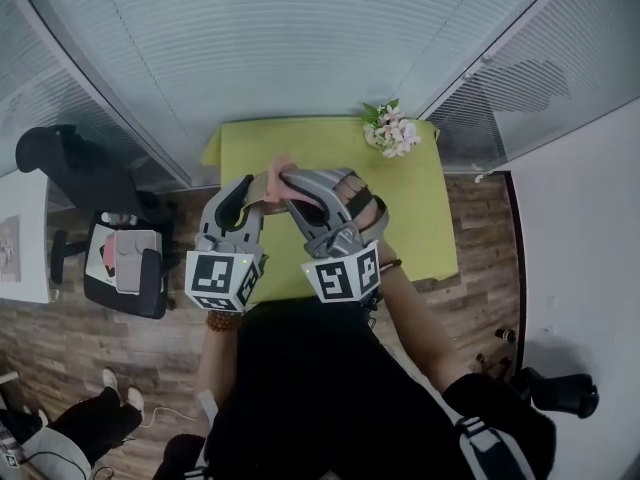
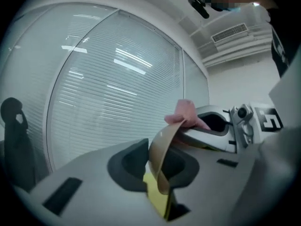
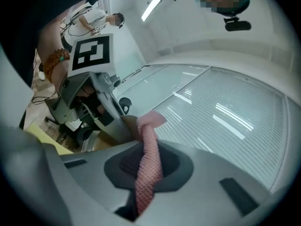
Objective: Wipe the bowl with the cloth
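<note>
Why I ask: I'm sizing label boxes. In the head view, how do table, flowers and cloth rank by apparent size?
1. table, by far the largest.
2. flowers.
3. cloth, the smallest showing, but it is mostly hidden and held nearer the camera, so 2 and 3 are unsure.

Office interior. Glazed partition walls with lowered horizontal blinds (image 1: 260,38) enclosed a corner. A black swivel chair (image 1: 60,155) stood on wood-plank flooring (image 1: 60,343) near a small green-covered table (image 1: 430,228) bearing a posy of flowers (image 1: 392,133). A ceiling air vent (image 2: 229,32) and a strip light (image 3: 151,7) were mounted overhead.
</note>
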Demonstrator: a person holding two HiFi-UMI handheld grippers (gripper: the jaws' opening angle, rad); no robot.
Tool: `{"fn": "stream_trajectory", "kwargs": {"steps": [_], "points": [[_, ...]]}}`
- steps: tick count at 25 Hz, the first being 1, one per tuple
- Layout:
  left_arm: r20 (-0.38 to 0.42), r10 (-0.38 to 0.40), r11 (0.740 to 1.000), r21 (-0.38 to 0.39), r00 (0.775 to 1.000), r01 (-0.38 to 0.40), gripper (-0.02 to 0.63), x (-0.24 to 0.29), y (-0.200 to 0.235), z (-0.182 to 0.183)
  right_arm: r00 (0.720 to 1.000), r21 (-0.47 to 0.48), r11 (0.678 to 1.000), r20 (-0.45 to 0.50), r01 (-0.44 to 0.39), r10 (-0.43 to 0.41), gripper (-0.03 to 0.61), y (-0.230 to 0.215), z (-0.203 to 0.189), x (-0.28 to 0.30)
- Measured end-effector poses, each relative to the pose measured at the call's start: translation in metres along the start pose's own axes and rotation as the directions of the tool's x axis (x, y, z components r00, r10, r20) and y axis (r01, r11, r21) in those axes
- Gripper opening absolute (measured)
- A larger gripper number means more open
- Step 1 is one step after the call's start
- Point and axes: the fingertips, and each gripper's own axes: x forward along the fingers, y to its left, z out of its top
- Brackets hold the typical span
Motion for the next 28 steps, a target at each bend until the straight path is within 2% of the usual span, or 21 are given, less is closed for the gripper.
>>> {"fn": "stream_trajectory", "kwargs": {"steps": [4, 9, 13, 16, 19, 22, 24, 25, 26, 27, 28], "points": [[0.083, -0.007, 0.995, -0.101, 0.997, 0.015, 0.052, -0.006, 0.002, 0.009, 0.999, 0.057, 0.997, 0.029, 0.044, -0.046, 0.02, -0.003, 0.005, -0.004], [0.127, 0.0, 0.975, -0.222, 0.992, 0.028, 0.06, -0.008, 0.006, 0.01, 0.997, 0.153, 0.986, 0.046, 0.06, -0.067, 0.021, -0.003, 0.004, -0.004], [0.162, -0.002, 0.922, -0.383, 0.987, 0.065, 0.067, -0.008, 0.008, 0.003, 0.995, 0.225, 0.972, 0.059, 0.067, -0.082, 0.023, -0.004, 0.002, -0.005], [0.188, -0.001, 0.88, -0.467, 0.982, 0.09, 0.067, -0.009, 0.009, 0.0, 0.988, 0.306, 0.944, 0.053, 0.121, -0.144, 0.026, -0.007, -0.001, -0.008], [0.222, 0.024, 0.822, -0.559, 0.975, 0.107, 0.071, -0.009, 0.014, -0.001, 0.972, 0.412, 0.886, 0.005, 0.214, -0.237, 0.026, -0.008, -0.009, -0.009], [0.229, 0.057, 0.784, -0.613, 0.972, 0.099, 0.071, -0.011, 0.021, -0.003, 0.968, 0.544, 0.808, -0.027, 0.224, -0.25, 0.025, -0.002, -0.02, -0.008], [0.242, 0.065, 0.755, -0.647, 0.968, 0.111, 0.071, -0.011, 0.023, -0.005, 0.962, 0.646, 0.733, -0.011, 0.215, -0.272, 0.023, -0.003, -0.023, -0.009], [0.249, 0.066, 0.731, -0.671, 0.966, 0.123, 0.071, -0.011, 0.024, -0.007, 0.955, 0.695, 0.688, 0.004, 0.21, -0.296, 0.023, -0.006, -0.023, -0.009], [0.248, 0.068, 0.71, -0.693, 0.966, 0.128, 0.072, -0.01, 0.025, -0.01, 0.95, 0.726, 0.657, 0.02, 0.201, -0.312, 0.023, -0.009, -0.022, -0.009], [0.234, 0.063, 0.706, -0.697, 0.97, 0.122, 0.072, -0.01, 0.025, -0.015, 0.949, 0.74, 0.646, 0.032, 0.189, -0.314, 0.023, -0.011, -0.022, -0.007], [0.206, 0.044, 0.732, -0.673, 0.978, 0.109, 0.074, -0.008, 0.024, -0.018, 0.953, 0.738, 0.651, 0.037, 0.177, -0.302, 0.023, -0.011, -0.023, -0.005]]}}
